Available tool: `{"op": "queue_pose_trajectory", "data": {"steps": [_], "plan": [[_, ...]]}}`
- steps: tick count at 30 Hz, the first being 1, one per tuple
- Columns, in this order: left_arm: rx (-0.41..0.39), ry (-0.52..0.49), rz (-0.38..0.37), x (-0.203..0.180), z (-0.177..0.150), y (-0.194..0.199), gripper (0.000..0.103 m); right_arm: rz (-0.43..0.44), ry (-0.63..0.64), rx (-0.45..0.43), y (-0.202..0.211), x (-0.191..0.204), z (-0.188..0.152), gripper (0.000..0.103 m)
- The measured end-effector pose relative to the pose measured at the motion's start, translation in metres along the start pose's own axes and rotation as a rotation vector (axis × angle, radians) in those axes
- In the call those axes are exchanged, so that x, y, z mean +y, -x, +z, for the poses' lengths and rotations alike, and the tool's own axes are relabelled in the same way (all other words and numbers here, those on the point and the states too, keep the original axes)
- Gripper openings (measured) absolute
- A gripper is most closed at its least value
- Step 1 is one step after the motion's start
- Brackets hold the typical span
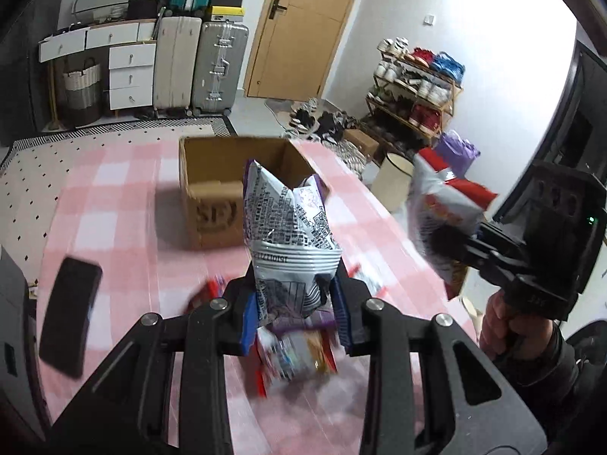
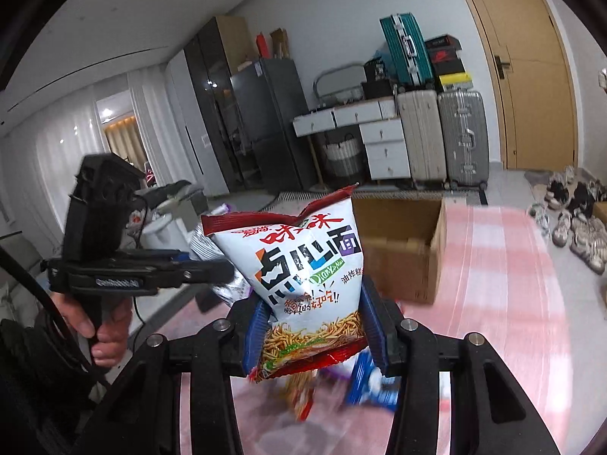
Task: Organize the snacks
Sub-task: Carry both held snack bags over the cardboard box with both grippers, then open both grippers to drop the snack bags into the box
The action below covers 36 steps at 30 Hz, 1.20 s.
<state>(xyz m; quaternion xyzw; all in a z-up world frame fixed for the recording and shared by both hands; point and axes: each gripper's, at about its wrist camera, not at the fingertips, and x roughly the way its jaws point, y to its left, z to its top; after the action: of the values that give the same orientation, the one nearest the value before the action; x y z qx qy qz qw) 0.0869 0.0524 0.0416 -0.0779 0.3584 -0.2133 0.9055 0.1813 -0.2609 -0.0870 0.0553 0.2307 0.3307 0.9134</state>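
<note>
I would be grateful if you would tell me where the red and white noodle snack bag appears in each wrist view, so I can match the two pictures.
Left wrist view: the red and white noodle snack bag is at the right, held in the right gripper, level with the cardboard box.
Right wrist view: the bag fills the centre, upright between that gripper's blue pads.
Shared landmark: the open cardboard box on the pink checked tablecloth.

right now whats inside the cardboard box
The open cardboard box shows only bare inner walls in both wrist views; no snack is visible inside. Its floor is hidden by its front wall and by the purple snack bag held in the left gripper.
</note>
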Motion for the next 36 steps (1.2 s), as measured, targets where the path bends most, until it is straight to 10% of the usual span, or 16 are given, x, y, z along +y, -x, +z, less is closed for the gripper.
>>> {"op": "queue_pose_trajectory", "data": {"steps": [17,36], "plan": [[0.038,0.068,0.067,0.058,0.150,-0.103,0.030,0.003,-0.004,0.019,-0.105,-0.054,0.119,0.045],[0.212,0.090,0.079,0.084,0.131,-0.236,0.033,-0.103,-0.063,0.192,-0.219,-0.125,0.085,0.047]]}}
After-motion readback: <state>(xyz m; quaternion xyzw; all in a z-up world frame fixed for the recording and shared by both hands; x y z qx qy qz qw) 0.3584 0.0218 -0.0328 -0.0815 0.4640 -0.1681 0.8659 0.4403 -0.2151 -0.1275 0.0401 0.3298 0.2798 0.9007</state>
